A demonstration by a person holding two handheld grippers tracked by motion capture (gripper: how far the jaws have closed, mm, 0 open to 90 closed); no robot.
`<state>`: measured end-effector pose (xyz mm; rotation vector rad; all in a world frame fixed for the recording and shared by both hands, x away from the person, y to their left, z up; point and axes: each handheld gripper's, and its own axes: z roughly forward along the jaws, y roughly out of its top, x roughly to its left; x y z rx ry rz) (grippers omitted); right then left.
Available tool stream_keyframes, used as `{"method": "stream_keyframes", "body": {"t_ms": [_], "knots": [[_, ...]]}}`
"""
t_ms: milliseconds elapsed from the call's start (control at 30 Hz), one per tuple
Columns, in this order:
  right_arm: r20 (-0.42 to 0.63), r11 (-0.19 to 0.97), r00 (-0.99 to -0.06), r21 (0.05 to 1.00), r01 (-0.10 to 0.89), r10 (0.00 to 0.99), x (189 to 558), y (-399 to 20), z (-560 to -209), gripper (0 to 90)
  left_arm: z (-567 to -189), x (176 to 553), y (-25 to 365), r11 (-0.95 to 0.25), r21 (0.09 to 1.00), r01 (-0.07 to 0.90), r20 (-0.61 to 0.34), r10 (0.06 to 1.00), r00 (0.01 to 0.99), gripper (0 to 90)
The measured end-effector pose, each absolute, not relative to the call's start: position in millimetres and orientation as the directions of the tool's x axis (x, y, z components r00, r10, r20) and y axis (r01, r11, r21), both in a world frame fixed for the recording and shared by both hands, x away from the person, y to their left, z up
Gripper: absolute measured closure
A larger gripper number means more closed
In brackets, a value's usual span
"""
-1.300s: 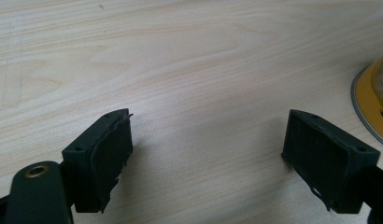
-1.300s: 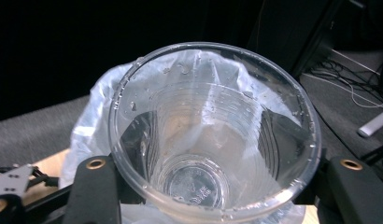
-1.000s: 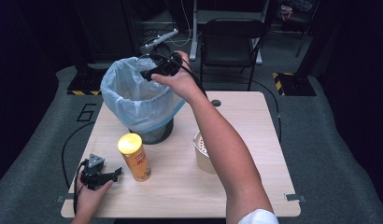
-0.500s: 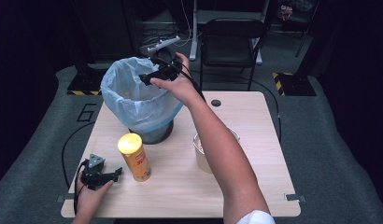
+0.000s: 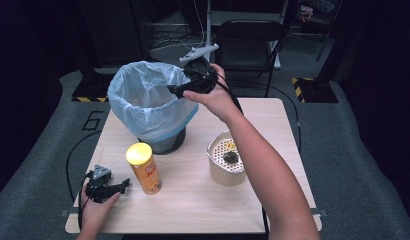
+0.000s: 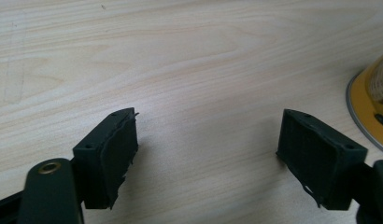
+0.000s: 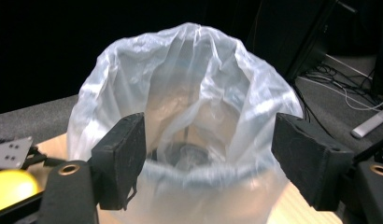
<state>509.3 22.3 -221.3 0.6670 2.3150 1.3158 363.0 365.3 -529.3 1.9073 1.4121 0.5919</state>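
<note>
A bin lined with a pale blue plastic bag stands at the back left of the wooden table. My right gripper hangs in the air at the bag's right rim, jaws open and empty, pointing at the bag. Something dark lies at the bottom of the bag. My left gripper rests on the table at the front left, open with nothing between its jaws. Its fingers frame bare wood. A yellow-lidded snack can stands upright just right of it.
A round beige strainer pot holding a dark lump and a yellow bit sits right of centre, beside my right forearm. A black chair stands behind the table. The can's base edges into the left gripper view.
My right gripper has pulled back to the right, from over the bag's opening to its right rim. The left gripper has stayed put.
</note>
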Motion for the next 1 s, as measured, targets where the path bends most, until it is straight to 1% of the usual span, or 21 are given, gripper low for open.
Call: {"method": "stream_keyframes", "body": {"t_ms": [100,267,333,500,633,667,867,1000], "knots": [[-0.105,0.448,-0.814,0.871,0.201,0.571,498,6,-222,27.3,-530,363,365,-0.184,0.757,0.627,-0.023,0.952,0.306,21.5],[-0.115,0.447,-0.806,0.873,0.198,0.581,484,-19,-226,28.4,-528,363,366,-0.165,0.756,0.634,-0.053,0.950,0.309,26.6],[-0.107,0.439,-0.792,0.873,0.215,0.601,478,-32,-228,28.3,-527,362,365,-0.154,0.751,0.642,-0.067,0.949,0.307,28.1],[-0.087,0.409,-0.760,0.879,0.245,0.643,470,-60,-238,29.1,-521,360,367,-0.162,0.756,0.634,-0.067,0.944,0.322,29.7],[-0.095,0.411,-0.747,0.876,0.251,0.658,467,-80,-248,30.3,-513,357,366,-0.125,0.770,0.626,-0.113,0.939,0.326,31.5],[-0.092,0.409,-0.745,0.876,0.255,0.660,466,-84,-250,30.3,-510,356,367,-0.137,0.775,0.617,-0.101,0.937,0.335,31.3],[-0.101,0.412,-0.733,0.874,0.257,0.672,457,-105,-263,30.5,-493,348,365,-0.138,0.794,0.592,-0.122,0.918,0.377,28.3],[-0.099,0.397,-0.723,0.882,0.254,0.683,448,-120,-273,30.5,-481,339,366,-0.181,0.807,0.562,-0.119,0.883,0.455,25.1]]}}
